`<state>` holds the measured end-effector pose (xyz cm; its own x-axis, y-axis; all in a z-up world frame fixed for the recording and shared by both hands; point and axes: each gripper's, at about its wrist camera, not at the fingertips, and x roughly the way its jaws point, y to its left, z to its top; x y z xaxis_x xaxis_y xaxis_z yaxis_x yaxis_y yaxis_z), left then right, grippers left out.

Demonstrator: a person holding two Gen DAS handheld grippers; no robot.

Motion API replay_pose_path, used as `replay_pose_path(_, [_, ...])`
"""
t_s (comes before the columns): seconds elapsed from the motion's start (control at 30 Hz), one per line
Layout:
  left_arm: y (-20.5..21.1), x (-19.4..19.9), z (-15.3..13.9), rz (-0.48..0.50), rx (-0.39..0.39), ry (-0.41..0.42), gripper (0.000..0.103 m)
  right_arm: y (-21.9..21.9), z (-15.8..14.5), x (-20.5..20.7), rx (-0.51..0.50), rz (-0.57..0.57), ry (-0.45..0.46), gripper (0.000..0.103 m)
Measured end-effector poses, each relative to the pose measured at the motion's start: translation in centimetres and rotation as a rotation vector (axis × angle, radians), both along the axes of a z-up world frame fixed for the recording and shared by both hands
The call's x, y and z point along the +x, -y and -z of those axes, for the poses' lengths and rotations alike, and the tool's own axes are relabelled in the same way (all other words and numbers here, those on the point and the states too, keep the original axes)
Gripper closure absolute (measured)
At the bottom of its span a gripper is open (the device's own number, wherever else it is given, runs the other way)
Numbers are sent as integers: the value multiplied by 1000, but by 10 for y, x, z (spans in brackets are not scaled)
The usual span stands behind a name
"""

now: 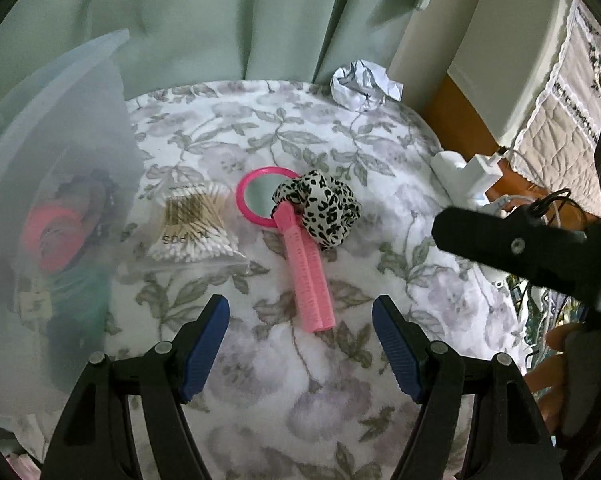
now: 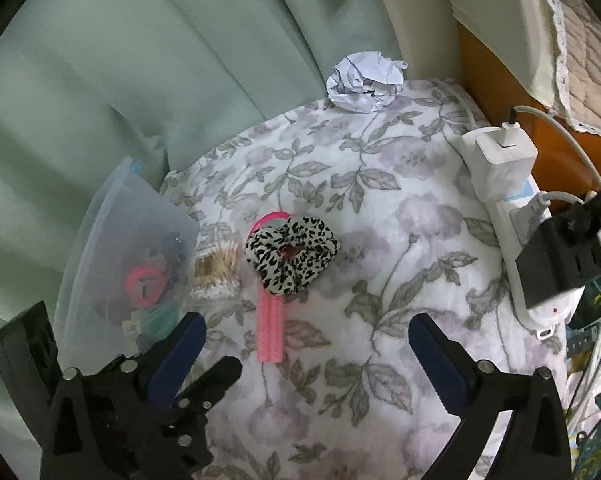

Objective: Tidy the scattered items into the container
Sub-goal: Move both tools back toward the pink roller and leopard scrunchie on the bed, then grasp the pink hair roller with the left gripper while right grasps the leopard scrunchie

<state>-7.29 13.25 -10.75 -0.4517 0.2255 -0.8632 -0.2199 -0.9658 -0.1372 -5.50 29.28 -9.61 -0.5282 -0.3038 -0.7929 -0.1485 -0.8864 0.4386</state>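
Note:
A pink hand mirror (image 1: pixel 296 256) lies on the floral cloth, its handle toward me. A leopard-print scrunchie (image 1: pixel 320 208) rests on it where handle meets ring. A bag of cotton swabs (image 1: pixel 194 226) lies to its left. A crumpled paper ball (image 1: pixel 362 86) sits at the far edge. A translucent plastic container (image 1: pixel 56 216) at the left holds several items. My left gripper (image 1: pixel 300 316) is open and empty, just short of the mirror handle. My right gripper (image 2: pixel 306 334) is open and empty, near the mirror (image 2: pixel 269 336), scrunchie (image 2: pixel 292 254), swabs (image 2: pixel 216 276), container (image 2: pixel 112 248) and paper ball (image 2: pixel 364 82).
A white power strip (image 2: pixel 516 232) with a white charger (image 2: pixel 500 160), a black adapter (image 2: pixel 556 264) and cables lies along the cloth's right edge. Green curtains (image 2: pixel 140 80) hang behind. The right gripper's black body (image 1: pixel 520 248) shows at right in the left wrist view.

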Motion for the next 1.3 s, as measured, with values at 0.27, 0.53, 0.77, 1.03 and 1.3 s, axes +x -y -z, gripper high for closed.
replay_pose_path(0.27, [3, -15, 25, -47, 61, 40, 28, 0, 13, -13, 3, -17, -4, 0])
replay_pose_path(0.53, [-3, -23, 48, -50, 57, 91, 28, 6, 30, -23, -4, -61, 14, 0])
replay_pose_path(0.77, [-8, -27, 56, -42, -24, 70, 28, 11, 42, -34, 7, -91, 31, 0])
replay_pose_path(1.03, [-1, -33, 59, -45, -15, 60, 32, 15, 50, -51, 10, -121, 41, 2])
replay_pose_path(1.3, [-2, -34, 55, -17, -1, 55, 47, 23, 56, -73, 15, -142, 43, 6])
